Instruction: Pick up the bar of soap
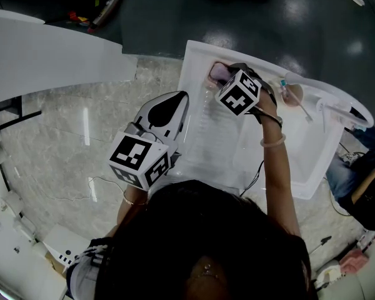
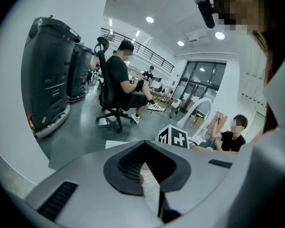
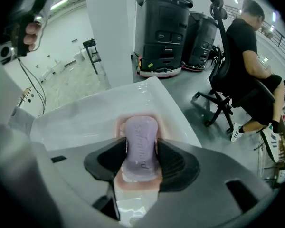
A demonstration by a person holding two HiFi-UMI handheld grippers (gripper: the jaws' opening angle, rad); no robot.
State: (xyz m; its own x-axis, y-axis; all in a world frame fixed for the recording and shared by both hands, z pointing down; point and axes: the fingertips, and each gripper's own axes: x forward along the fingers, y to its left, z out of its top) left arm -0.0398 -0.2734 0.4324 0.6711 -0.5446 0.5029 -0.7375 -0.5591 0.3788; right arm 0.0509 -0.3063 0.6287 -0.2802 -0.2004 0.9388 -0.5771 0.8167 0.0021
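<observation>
a white sink [image 3: 85, 122] and pink dish [image 3: 138, 184] lie under the right gripper [image 3: 141, 151], an office chair [image 3: 223, 80] well beyond its fingers, which press both sides of the purple bar of soap [image 3: 141, 132] lying in the dish, while the left gripper [image 2: 143, 169] fingers sit nearly together, empty.

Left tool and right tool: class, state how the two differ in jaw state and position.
The right tool's jaws grip the purple bar of soap in its pink dish; the left tool's jaws meet, empty. The right tool reaches the white basin's far corner; the left tool hangs by its left edge. Both carry a marker cube.
</observation>
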